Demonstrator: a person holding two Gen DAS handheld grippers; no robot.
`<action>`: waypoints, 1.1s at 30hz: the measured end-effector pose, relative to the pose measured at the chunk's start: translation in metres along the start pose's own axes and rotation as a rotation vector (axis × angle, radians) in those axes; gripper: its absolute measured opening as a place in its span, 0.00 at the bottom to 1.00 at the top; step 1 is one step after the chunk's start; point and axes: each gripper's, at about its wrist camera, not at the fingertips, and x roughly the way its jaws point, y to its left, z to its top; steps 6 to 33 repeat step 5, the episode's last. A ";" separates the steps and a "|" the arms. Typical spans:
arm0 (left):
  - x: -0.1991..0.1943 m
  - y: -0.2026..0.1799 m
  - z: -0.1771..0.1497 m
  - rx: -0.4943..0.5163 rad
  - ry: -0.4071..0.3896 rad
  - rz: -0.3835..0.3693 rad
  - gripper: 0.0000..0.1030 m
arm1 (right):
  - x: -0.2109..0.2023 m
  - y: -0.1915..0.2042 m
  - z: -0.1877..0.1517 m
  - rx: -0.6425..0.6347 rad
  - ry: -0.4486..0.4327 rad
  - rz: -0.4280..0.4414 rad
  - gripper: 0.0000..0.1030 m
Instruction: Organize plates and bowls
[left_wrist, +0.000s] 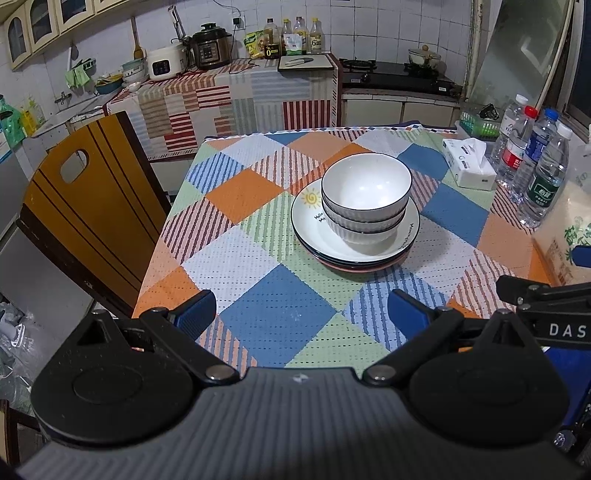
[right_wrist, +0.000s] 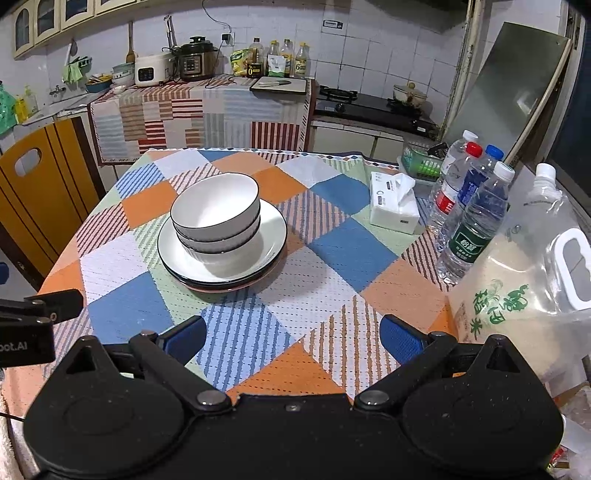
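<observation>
Bowls: your three white ribbed bowls with dark rims (left_wrist: 366, 199) sit stacked on the white round plates (left_wrist: 314, 236).
Left gripper (left_wrist: 301, 314): wide apart, empty, near the plates.
Right gripper (right_wrist: 291, 336): wide apart, empty.
Danger: a bump could tip the bowls.

Three white ribbed bowls (left_wrist: 365, 199) with dark rims sit nested upright, one inside another, on a stack of plates (left_wrist: 332, 243). The top plate is white, dark-rimmed, with a sun drawing; a pink one peeks out at the bottom, mid-counter.
</observation>
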 end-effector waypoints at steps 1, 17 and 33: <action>0.000 0.000 0.000 -0.001 0.000 0.001 0.98 | 0.000 0.000 0.000 0.001 0.001 -0.001 0.99; -0.001 0.001 0.001 -0.002 0.000 0.001 0.98 | 0.000 -0.002 -0.001 0.002 0.002 -0.004 0.99; -0.001 0.001 0.001 -0.002 0.000 0.001 0.98 | 0.000 -0.002 -0.001 0.002 0.002 -0.004 0.99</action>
